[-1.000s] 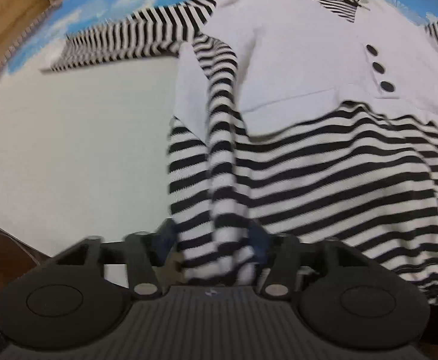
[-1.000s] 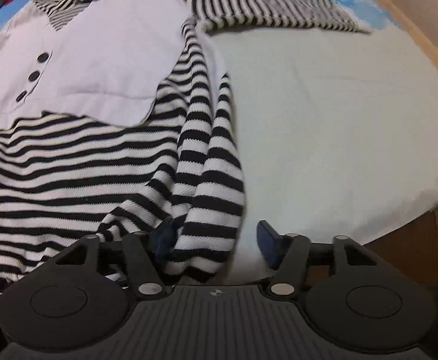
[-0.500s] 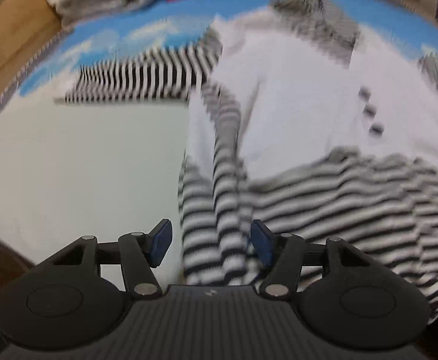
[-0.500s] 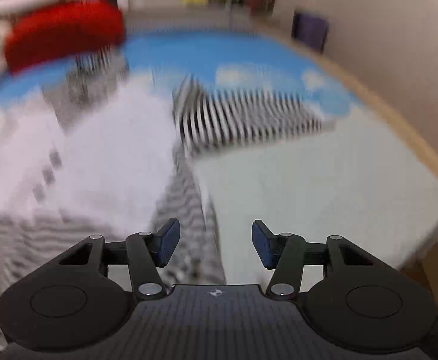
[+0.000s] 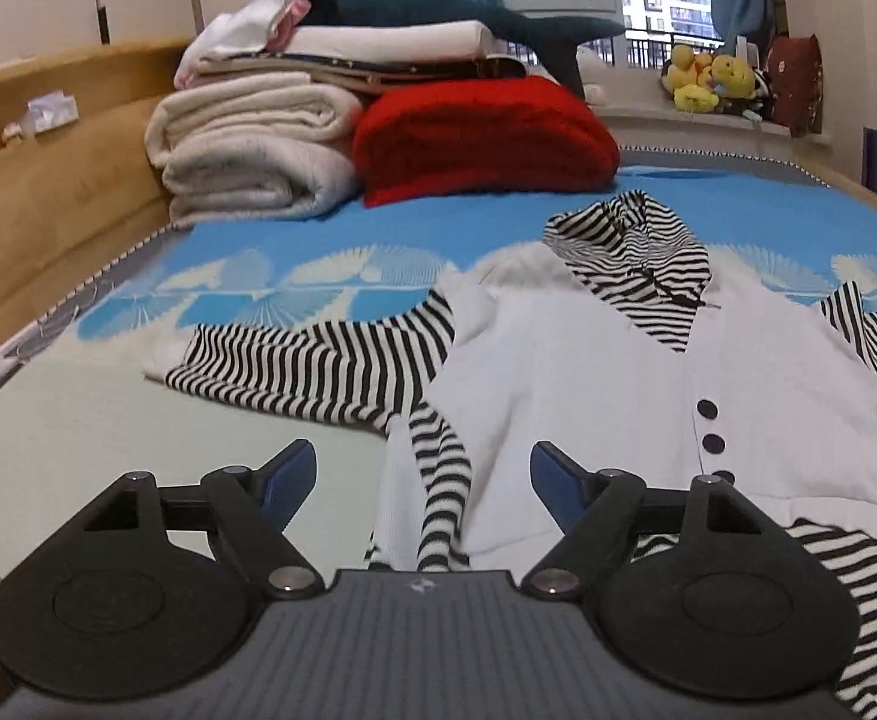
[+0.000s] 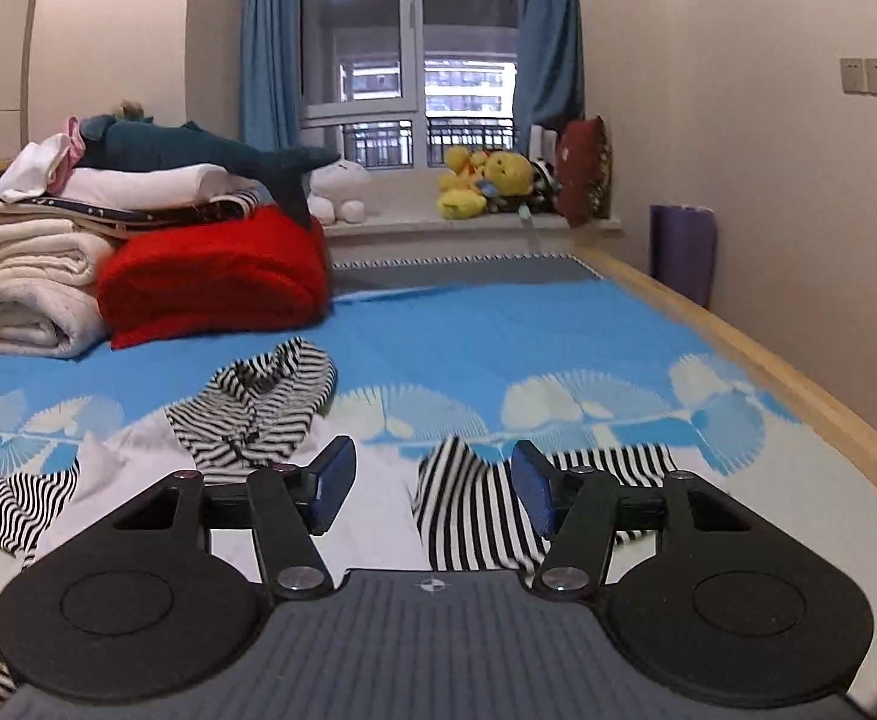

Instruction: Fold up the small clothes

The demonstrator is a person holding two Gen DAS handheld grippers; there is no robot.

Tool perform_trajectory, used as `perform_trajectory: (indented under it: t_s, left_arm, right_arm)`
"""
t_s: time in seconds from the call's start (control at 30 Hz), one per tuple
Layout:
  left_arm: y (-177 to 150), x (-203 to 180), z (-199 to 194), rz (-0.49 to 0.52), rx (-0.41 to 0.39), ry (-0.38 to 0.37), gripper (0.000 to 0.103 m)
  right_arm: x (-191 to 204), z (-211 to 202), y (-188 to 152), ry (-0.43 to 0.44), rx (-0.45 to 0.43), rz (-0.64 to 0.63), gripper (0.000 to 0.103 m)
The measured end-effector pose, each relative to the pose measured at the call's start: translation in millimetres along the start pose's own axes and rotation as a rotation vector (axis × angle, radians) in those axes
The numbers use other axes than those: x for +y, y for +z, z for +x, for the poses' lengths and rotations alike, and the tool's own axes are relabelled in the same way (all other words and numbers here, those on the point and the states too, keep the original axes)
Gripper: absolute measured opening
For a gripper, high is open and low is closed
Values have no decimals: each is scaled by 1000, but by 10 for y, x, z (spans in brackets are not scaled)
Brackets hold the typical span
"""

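The small striped garment (image 5: pixel 588 372), white bib front with dark buttons (image 5: pixel 713 443) and black-and-white striped sleeves, lies spread face-up on the bed mat (image 5: pixel 330 240) straight ahead of both grippers. It looks light, soft knit, limp and likely to sag or bunch when lifted, so a pinch at a cuff or hem edge seems best. One striped sleeve (image 5: pixel 312 366) stretches out to the side, the other (image 6: pixel 534 498) lies out to the opposite side. The left gripper (image 5: pixel 423 474) has just been opening and stands spread wide, nothing pinched; the right gripper (image 6: pixel 432 480) has reopened too, jaws apart and empty above the cloth. Beyond sit folded blankets (image 5: pixel 252 150), a red blanket (image 5: pixel 486 138), a window (image 6: pixel 408 48) and plush toys (image 6: pixel 486 180).
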State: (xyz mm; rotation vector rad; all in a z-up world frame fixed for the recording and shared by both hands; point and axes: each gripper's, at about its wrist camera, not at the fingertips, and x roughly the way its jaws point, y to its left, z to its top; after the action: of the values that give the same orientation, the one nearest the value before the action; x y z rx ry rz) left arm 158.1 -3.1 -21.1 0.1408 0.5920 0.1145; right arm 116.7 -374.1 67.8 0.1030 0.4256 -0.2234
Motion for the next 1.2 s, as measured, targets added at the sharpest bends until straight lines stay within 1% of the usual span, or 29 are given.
perform_trajectory:
  t_s: [0.1, 0.17, 0.2, 0.27, 0.3, 0.37, 0.47, 0.53, 0.6, 0.63, 0.7, 0.73, 0.77, 0.8, 0.83, 0.87, 0.9, 0.93, 0.97, 1.03, 1.13, 1.17, 1.2]
  left_arm:
    - [24, -7, 49, -19, 25, -24, 83]
    - [59, -4, 69, -36, 35, -37, 83]
    - [58, 14, 62, -41, 32, -37, 83]
    - [129, 42, 69, -48, 37, -31, 83]
    - [207, 64, 75, -57, 46, -31, 83]
    - [386, 117, 68, -70, 42, -35, 83]
    - [757, 204, 117, -38, 15, -36, 81]
    - [1029, 271, 242, -12, 6, -37, 77]
    - [1292, 373, 439, -16, 20, -57, 68]
    - [1413, 443, 561, -30, 30, -76, 65]
    - [1569, 622, 846, -64, 31, -114, 45]
    - [1585, 718, 1000, -74, 29, -124, 42]
    - [1556, 812, 1140, -83, 28, -120, 36]
    - [1476, 919, 1307, -94, 38, -100, 28]
    - [1356, 1044, 1521, -112, 88, -74, 23]
    - [1272, 1156, 1730, -139, 175, -47, 15]
    - [1216, 1322, 1924, -220, 243, -17, 14]
    - [1151, 1501, 2055, -314, 253, -16, 14]
    - [1102, 1630, 2171, -364, 267, -2, 14]
    - [980, 1875, 2407, -447, 298, 78, 14]
    - [811, 2225, 2698, -553, 318, 129, 14]
    - [781, 2323, 2771, -576, 322, 148, 16]
    - [751, 2428, 2826, -600, 318, 157, 21]
  right_arm:
    - [-5, 165, -86, -7, 10, 6, 61]
    - [40, 311, -133, -30, 74, 30, 60]
    - [69, 342, -115, -21, 60, 45, 60]
    - [135, 383, -88, -30, 50, 28, 60]
    - [180, 424, -89, -38, 60, 10, 60]
    - [224, 500, -89, -33, 91, 13, 60]
    - [239, 606, -73, -21, 135, 58, 60]
    - [271, 634, -89, -19, 150, 66, 60]
    - [306, 656, -88, -21, 157, 73, 59]
    - [313, 659, -85, -19, 160, 78, 58]
    - [337, 659, -83, -11, 165, 84, 52]
    - [360, 654, -84, -7, 166, 81, 49]
    - [375, 646, -89, 0, 166, 75, 40]
    - [393, 636, -87, 13, 165, 63, 32]
    - [411, 625, -88, 24, 163, 46, 28]
    - [443, 615, -93, 33, 160, 20, 22]
    - [467, 611, -97, 36, 158, -4, 17]
    - [493, 606, -95, 36, 156, -31, 17]
    - [514, 608, -93, 35, 155, -54, 17]
    - [528, 631, -96, 32, 162, -79, 17]
    - [505, 707, -88, 19, 190, -69, 17]
    - [494, 742, -88, 14, 204, -62, 17]
    - [488, 771, -97, 9, 216, -56, 17]
